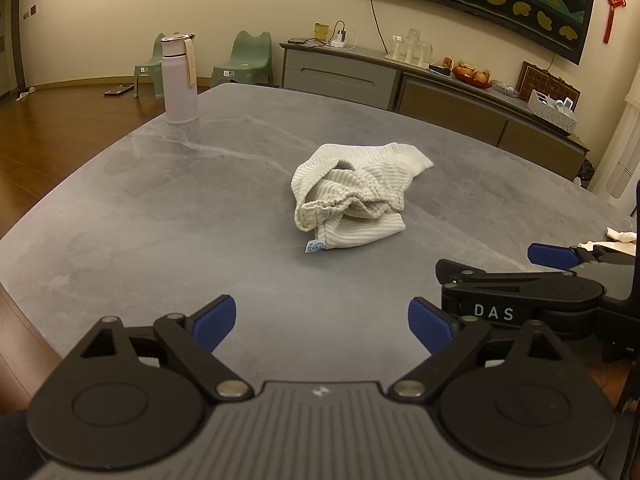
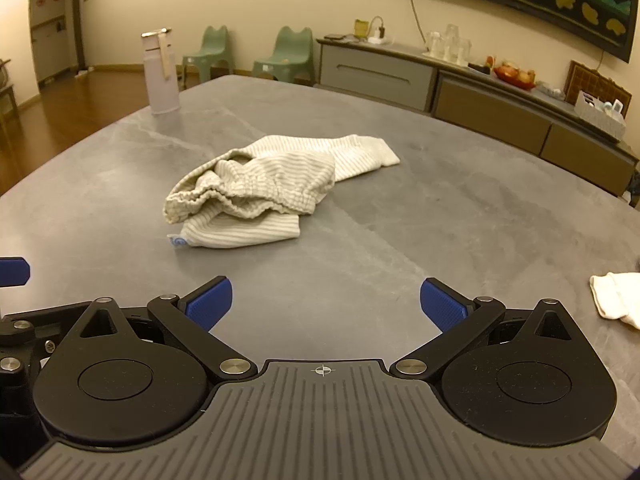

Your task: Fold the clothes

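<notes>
A crumpled cream garment with fine grey stripes and an elastic waistband [image 1: 352,196] [image 2: 276,190] lies in a heap in the middle of the grey marble table [image 1: 160,208] [image 2: 460,216]. A small blue label shows at its near corner. My left gripper [image 1: 322,326] hovers open near the table's front edge, well short of the garment, nothing between its blue pads. My right gripper [image 2: 325,304] is open too, level with the left and to its right, also short of the cloth. The right gripper's body shows at the right of the left wrist view.
A pale lilac bottle [image 1: 179,80] [image 2: 161,74] stands at the table's far left. A white folded cloth [image 2: 618,298] [image 1: 620,236] lies at the right edge. Beyond the table are two green chairs [image 1: 244,60] and a long sideboard [image 1: 400,80].
</notes>
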The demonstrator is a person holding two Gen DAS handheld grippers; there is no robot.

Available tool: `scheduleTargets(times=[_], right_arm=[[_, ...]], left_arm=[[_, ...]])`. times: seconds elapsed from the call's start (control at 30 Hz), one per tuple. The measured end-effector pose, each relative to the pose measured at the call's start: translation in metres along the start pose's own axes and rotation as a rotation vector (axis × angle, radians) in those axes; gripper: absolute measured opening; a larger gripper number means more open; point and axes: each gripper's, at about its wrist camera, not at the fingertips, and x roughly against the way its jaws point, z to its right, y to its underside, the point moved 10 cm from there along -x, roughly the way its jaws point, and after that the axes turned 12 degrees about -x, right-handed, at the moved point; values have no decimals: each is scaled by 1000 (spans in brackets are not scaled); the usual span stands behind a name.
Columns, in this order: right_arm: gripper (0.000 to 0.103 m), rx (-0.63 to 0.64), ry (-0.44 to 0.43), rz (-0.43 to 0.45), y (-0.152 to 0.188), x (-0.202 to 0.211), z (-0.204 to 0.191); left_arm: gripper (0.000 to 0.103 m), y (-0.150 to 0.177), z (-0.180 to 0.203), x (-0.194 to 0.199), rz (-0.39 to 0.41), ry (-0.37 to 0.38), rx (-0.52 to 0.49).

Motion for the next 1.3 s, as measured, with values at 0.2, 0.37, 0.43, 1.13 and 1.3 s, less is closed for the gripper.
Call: scheduleTargets(times=[0.2,0.37,0.43,1.13,1.3], right_arm=[[95,4,-9,4,2,0,-1],[0,-22,-49,-8,3,5,-2],[0,-28,-58,-7,4,8,-2],[102,-84,-58,42,-34,-44,10],[100,-155,-100,13,-57,-97,7]], left_arm=[[51,0,-1,3,13,27,24],[1,-2,-2,8,23,39,27],[0,-3,-1,11,37,48,15],[103,-64,-48,-84,43,39,153],[103,-62,-69,-112,30,50,183]])
